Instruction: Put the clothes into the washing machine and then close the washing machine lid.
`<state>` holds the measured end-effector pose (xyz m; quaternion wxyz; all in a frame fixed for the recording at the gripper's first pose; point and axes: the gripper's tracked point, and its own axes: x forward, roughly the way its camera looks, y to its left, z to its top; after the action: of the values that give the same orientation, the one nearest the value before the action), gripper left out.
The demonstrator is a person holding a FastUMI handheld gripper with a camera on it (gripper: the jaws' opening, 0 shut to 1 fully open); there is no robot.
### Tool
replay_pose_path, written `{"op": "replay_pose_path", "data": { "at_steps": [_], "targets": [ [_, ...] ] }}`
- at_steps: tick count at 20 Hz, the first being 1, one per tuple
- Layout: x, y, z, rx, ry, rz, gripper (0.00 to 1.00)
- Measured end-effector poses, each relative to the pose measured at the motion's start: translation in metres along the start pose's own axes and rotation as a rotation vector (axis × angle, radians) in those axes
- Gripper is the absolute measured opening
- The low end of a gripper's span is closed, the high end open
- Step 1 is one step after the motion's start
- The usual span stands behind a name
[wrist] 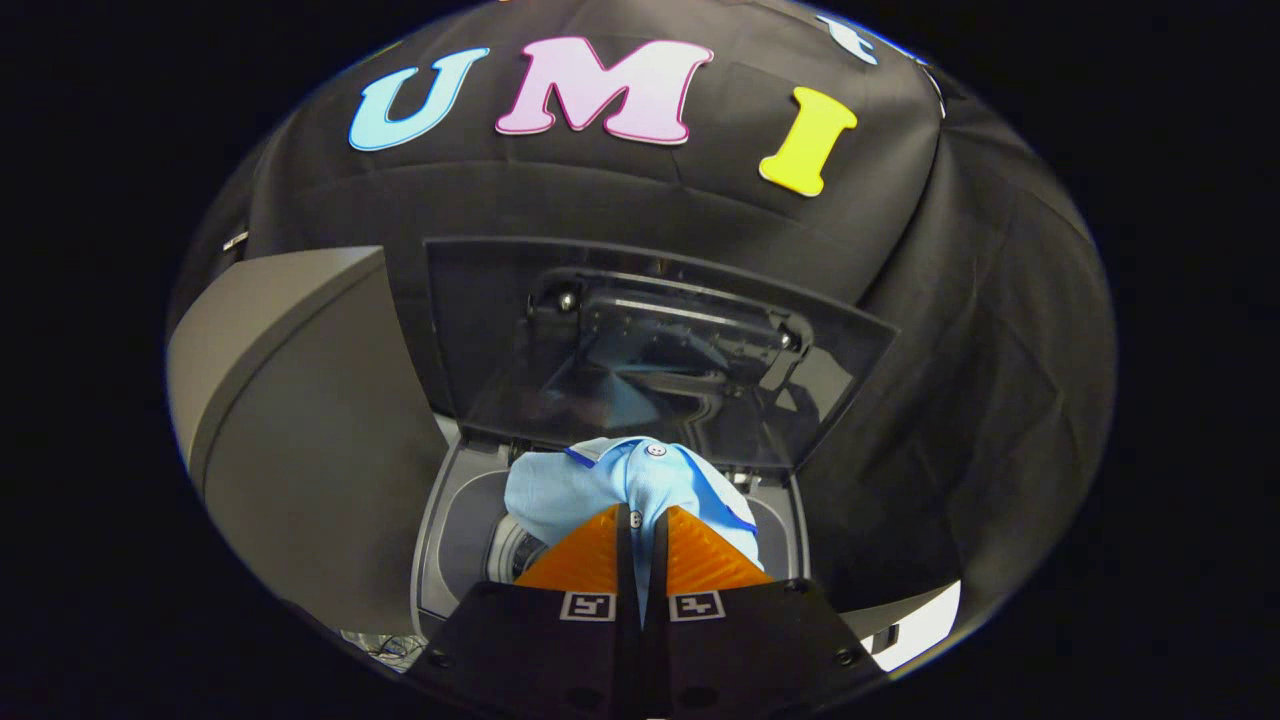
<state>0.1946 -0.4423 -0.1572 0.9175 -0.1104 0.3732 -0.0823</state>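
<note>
The claw (640, 520) sits low in the middle of the picture, its two fingers squeezed together on a light blue shirt (610, 480). The shirt bunches up just past the fingers, right over the open washer (450, 540). The drum (515, 550) shows a little to the left of the fingers. The dark lid (500, 330) stands up behind the shirt, in the middle of the picture.
</note>
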Motion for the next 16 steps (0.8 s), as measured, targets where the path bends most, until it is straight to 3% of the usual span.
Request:
{"op": "replay_pose_path", "data": {
  "at_steps": [16],
  "targets": [
    [0.081,0.017,-0.125,0.042,0.273,0.033,0.05]
  ]
}}
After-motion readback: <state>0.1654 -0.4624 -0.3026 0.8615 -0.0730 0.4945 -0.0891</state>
